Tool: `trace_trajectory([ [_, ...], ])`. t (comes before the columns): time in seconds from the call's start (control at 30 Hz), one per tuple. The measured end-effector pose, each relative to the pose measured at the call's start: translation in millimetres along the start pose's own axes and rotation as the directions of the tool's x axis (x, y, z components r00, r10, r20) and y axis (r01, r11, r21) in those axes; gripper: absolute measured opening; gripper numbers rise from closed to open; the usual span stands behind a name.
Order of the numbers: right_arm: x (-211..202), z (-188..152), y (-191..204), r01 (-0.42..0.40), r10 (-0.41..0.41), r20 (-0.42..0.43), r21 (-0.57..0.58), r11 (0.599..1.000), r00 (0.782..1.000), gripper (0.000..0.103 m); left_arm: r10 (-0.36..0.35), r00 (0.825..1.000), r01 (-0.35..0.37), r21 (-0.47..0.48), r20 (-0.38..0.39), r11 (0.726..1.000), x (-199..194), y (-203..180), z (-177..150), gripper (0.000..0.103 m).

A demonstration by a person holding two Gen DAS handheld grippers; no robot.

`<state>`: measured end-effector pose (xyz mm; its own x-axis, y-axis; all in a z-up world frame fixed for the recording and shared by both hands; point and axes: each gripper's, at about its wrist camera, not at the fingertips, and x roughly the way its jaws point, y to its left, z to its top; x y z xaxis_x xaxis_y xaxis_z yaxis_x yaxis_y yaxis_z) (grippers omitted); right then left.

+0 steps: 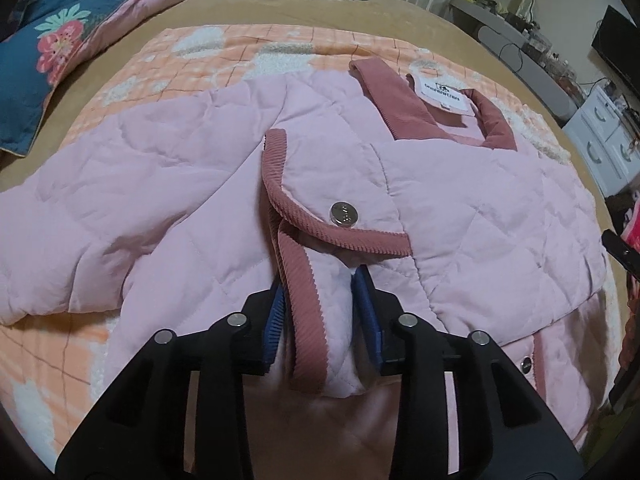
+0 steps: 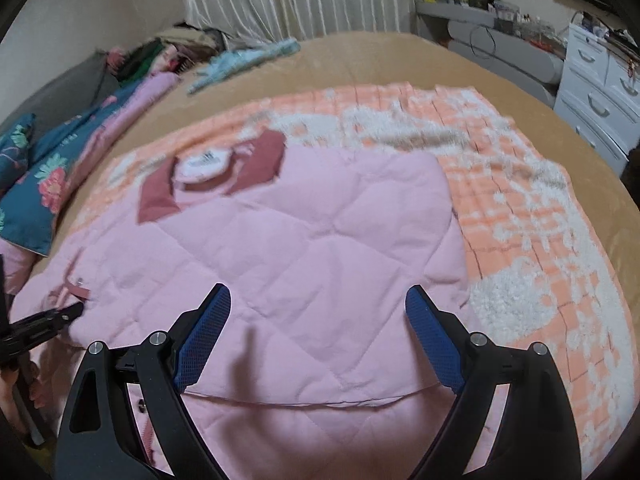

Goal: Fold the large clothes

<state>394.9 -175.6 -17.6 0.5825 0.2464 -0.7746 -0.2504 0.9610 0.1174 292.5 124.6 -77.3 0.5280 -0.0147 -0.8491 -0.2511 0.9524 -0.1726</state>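
Bed w/ pink jacket, L tongs

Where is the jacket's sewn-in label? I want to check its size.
In the left wrist view the label sits upper right, inside the dark pink collar of the jacket.

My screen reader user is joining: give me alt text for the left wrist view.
The left gripper straddles a corduroy-trimmed sleeve cuff of a pink quilted jacket lying on an orange checked blanket. A floral quilt lies behind, at left.
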Motion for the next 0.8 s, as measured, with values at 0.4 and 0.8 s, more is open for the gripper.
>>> trace_trajectory([
  [0.4, 48, -21, -17, 0.07, -0.069, -0.114, 0.0, 0.998, 0.991, 0.089, 0.005, 1.0, -0.005, 0.008, 0.0, 1.0, -1, -2, -2, 0.036],
  [0.8, -1, -24, -15, -0.05, 0.052, -0.012, 0.13, 0.99, 0.999, 0.096, 0.028, 1.0, -0.027, -0.015, 0.013, 1.0, -34, 0, -6, 0.092],
])
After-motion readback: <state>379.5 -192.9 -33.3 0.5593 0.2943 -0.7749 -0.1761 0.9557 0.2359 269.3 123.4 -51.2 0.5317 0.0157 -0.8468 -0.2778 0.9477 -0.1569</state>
